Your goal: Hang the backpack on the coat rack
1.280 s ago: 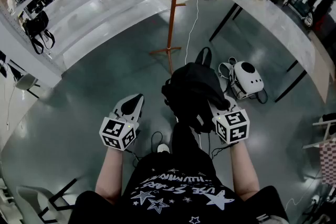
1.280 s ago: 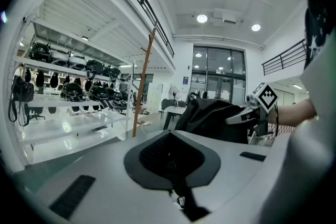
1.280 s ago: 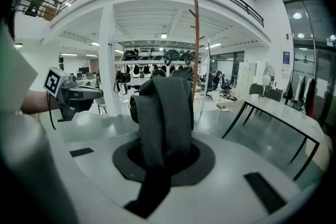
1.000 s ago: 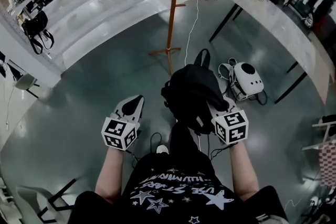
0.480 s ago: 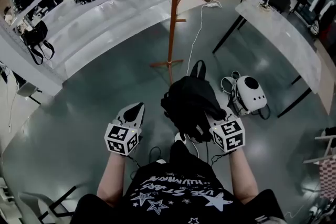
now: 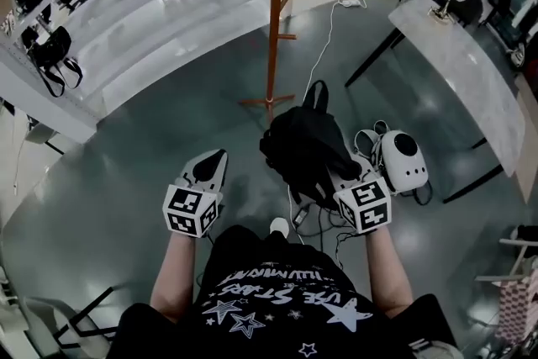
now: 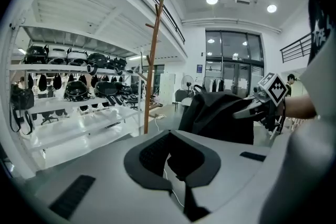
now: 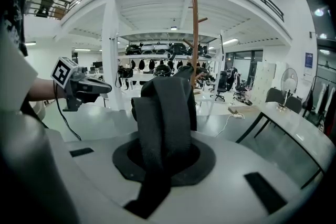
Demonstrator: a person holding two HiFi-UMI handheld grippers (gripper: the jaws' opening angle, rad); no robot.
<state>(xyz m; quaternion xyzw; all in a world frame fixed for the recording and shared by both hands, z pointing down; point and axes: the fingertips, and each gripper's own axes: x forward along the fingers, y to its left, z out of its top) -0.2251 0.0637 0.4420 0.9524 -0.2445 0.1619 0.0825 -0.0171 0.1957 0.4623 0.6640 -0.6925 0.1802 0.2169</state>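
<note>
The grey floor [image 6: 126, 172] spreads under everything. White shelving [image 6: 143, 21] loaded with black bags runs off at ten o'clock from the person, and a long pale table [image 6: 471, 71] stands at two. The wooden coat rack [image 6: 272, 21] stands at twelve. The black backpack [image 6: 304, 149] is held up off the floor near the rack, not on it. Its strap is pinched between the nearly closed jaws of the right gripper [image 8: 163, 157]. A white bag [image 6: 402, 160] lies on the floor at three o'clock of the backpack. At nine, the left gripper [image 6: 214, 164] has its jaws pressed together on nothing.

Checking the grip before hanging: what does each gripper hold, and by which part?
Right gripper holds the black backpack by a strap; left gripper is shut and empty.
</note>
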